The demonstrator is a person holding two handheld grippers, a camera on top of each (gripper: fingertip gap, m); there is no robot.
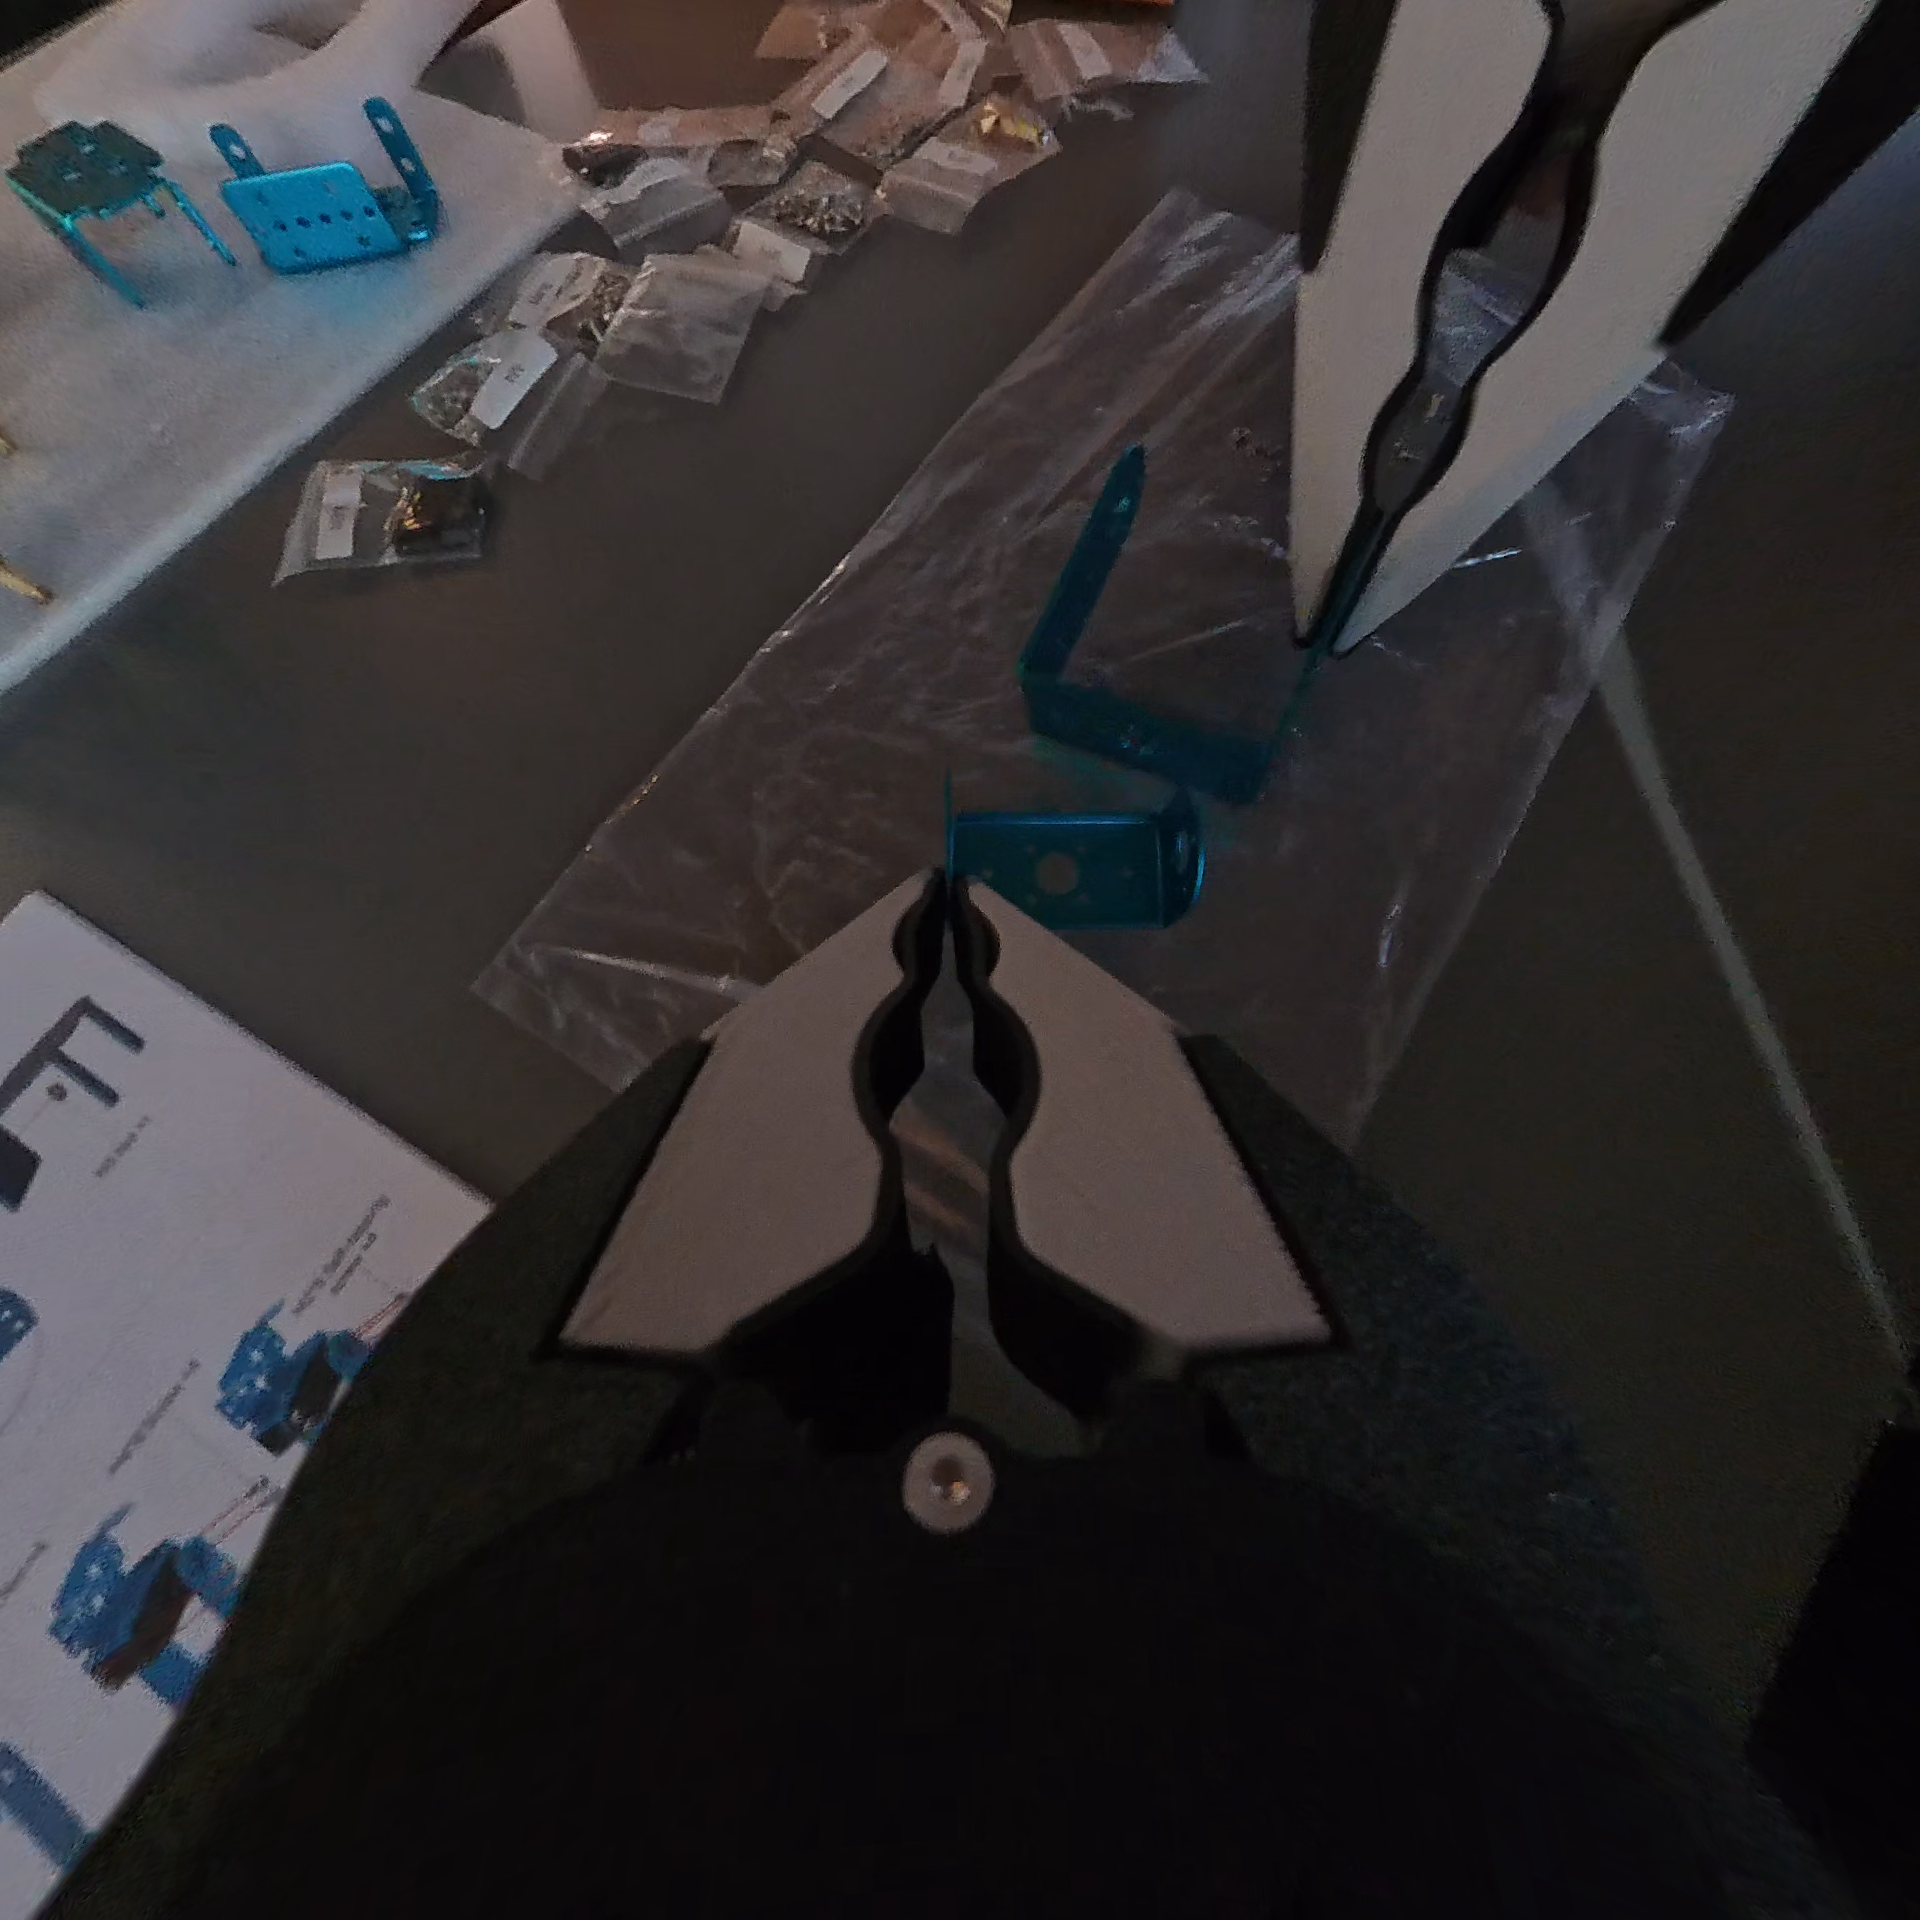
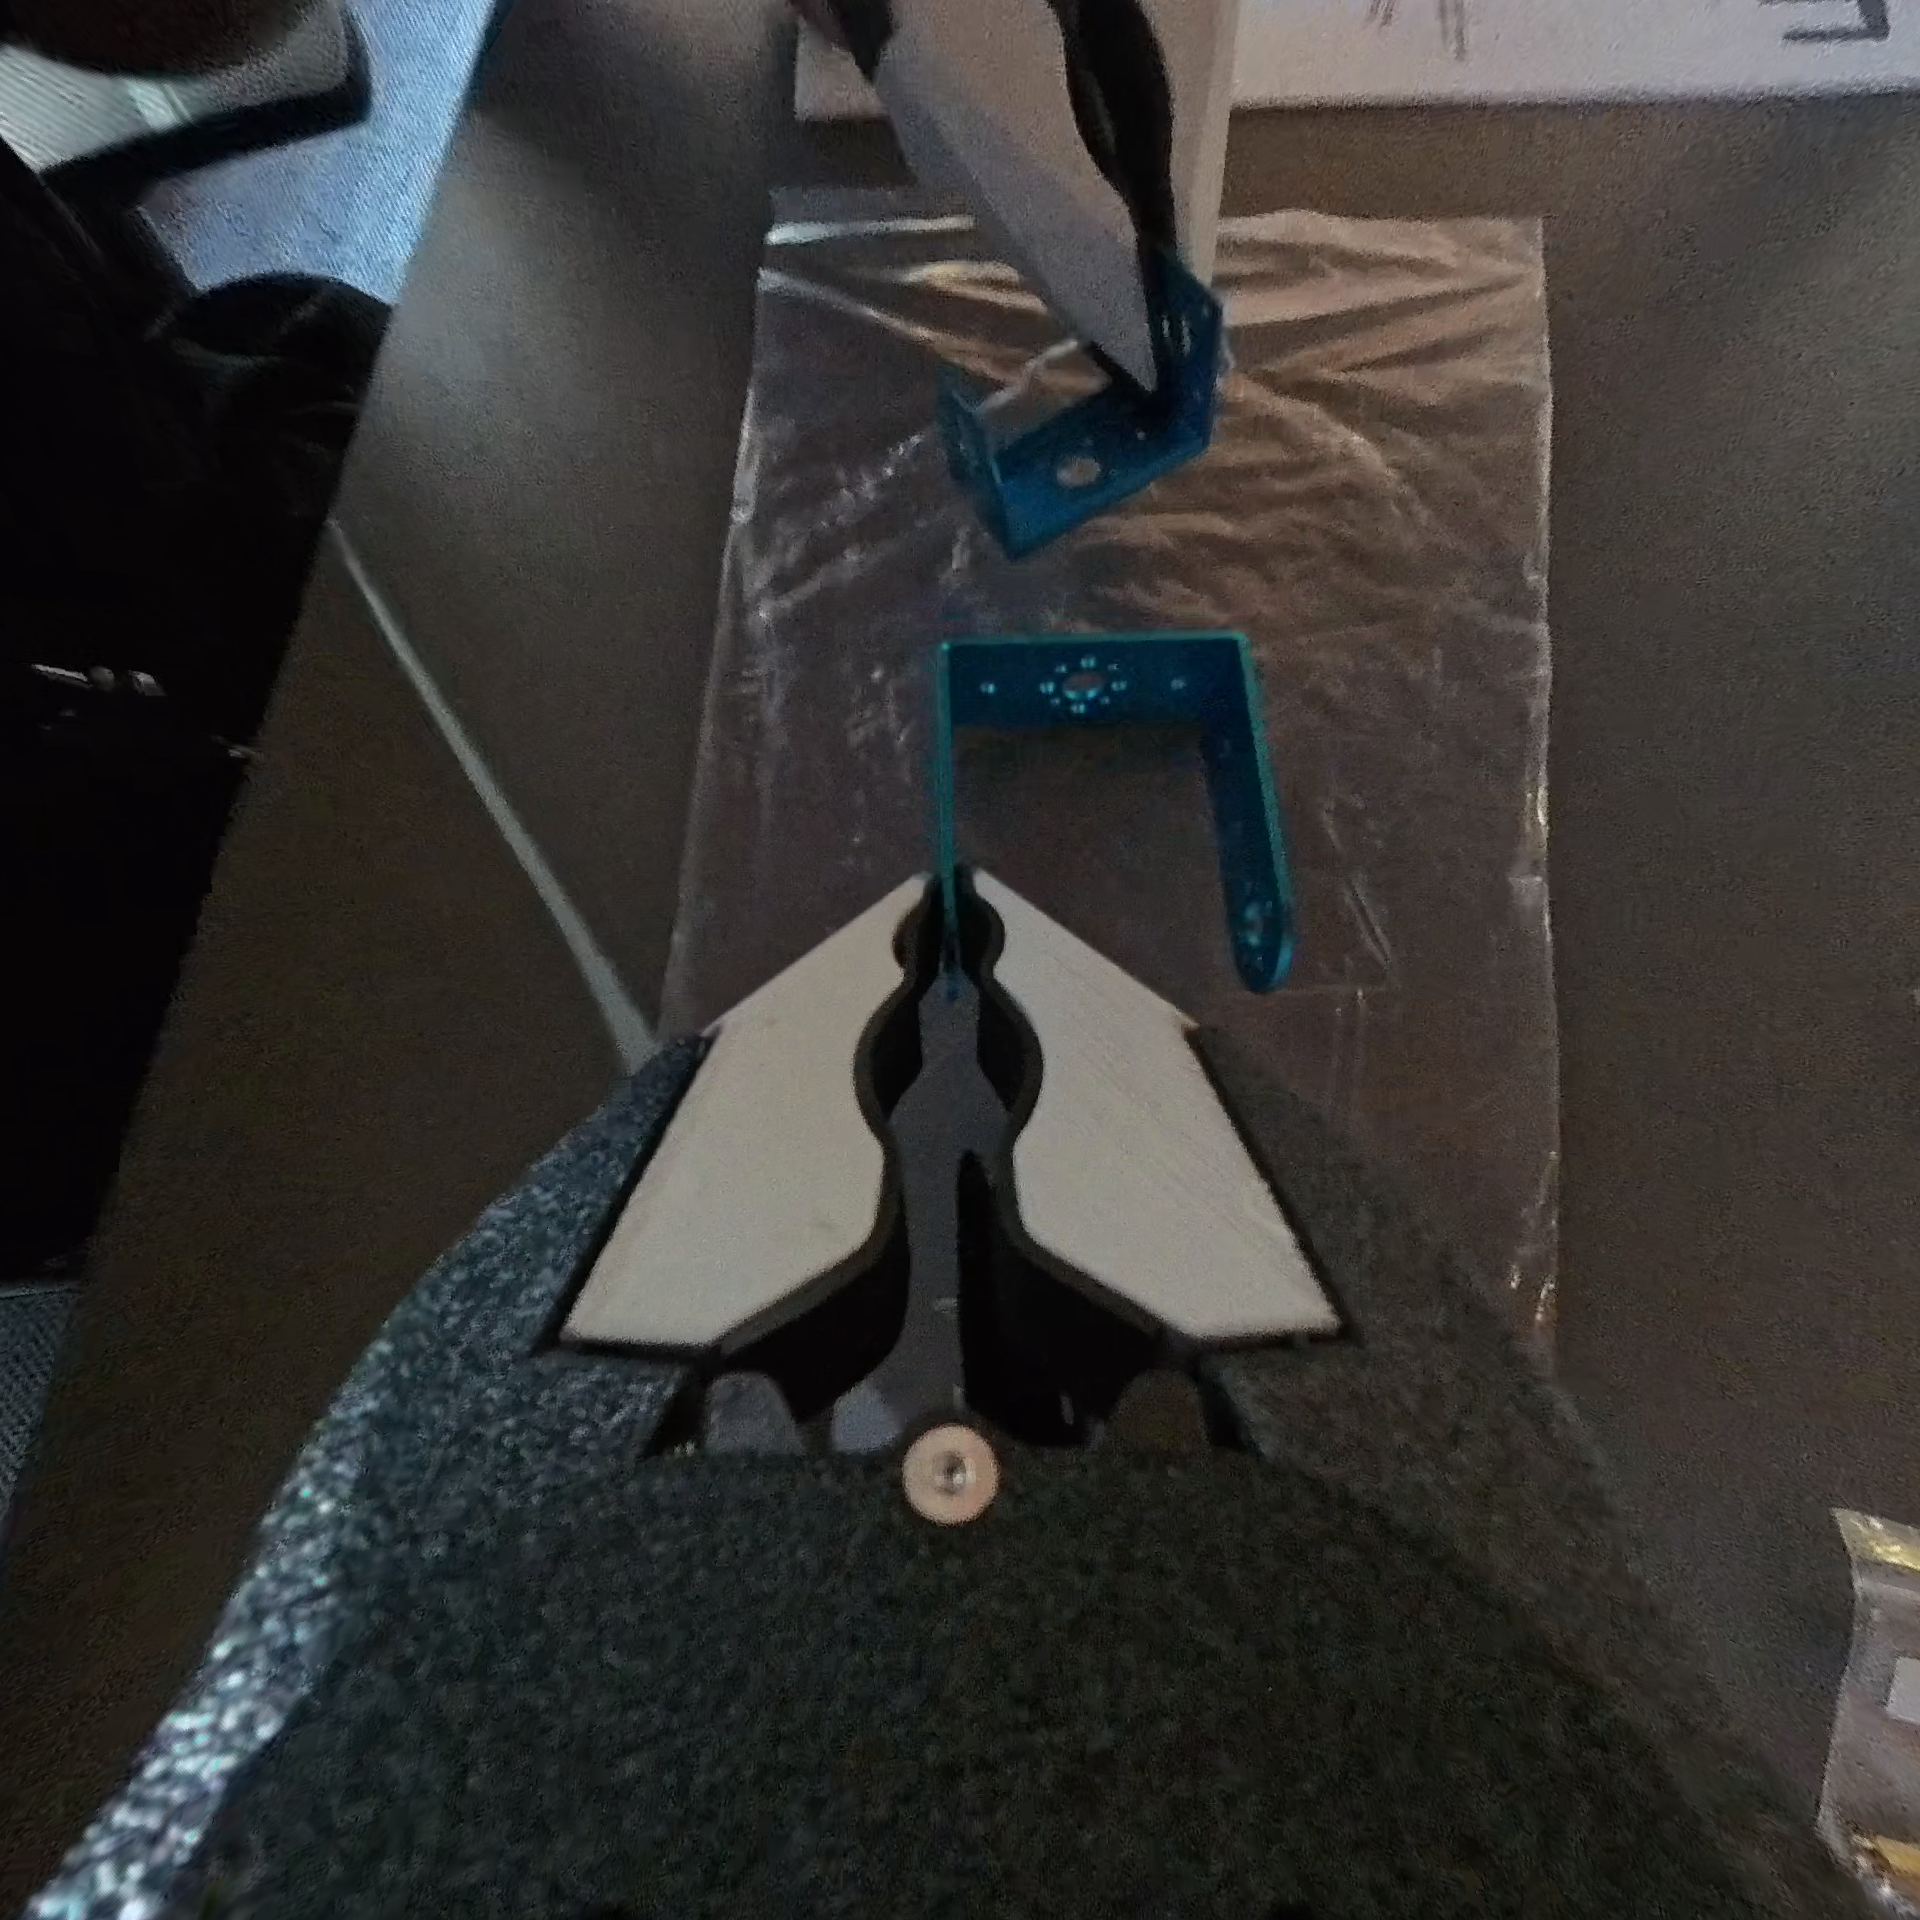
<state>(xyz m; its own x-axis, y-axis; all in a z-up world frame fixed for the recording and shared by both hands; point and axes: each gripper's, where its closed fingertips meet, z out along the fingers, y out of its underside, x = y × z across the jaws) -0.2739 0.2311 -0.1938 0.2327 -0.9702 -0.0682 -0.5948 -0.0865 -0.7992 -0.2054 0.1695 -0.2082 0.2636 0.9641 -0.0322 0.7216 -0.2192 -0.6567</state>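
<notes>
My left gripper (image 1: pixel 948 881) is shut on one thin side flange of a small blue metal bracket (image 1: pixel 1081 871) and holds it over a clear plastic bag (image 1: pixel 831 727). My right gripper (image 2: pixel 951 883) is shut on one arm of a larger blue U-shaped bracket (image 2: pixel 1101 691), whose other arm hangs free. In the left wrist view the right gripper (image 1: pixel 1322 636) comes down from the top right onto the U bracket (image 1: pixel 1132 717). In the right wrist view the left gripper (image 2: pixel 1148 384) holds the small bracket (image 2: pixel 1070 457) just beyond the U bracket. The two brackets are apart.
Several small bags of screws and parts (image 1: pixel 665 260) lie on the dark table at the back. Two more blue brackets (image 1: pixel 322 208) stand on a white sheet at the far left. A printed instruction sheet (image 1: pixel 156 1299) lies at the near left. A white cable (image 2: pixel 499 810) crosses the table. The left gripper's tips are roughly 10 centimetres from the right gripper's.
</notes>
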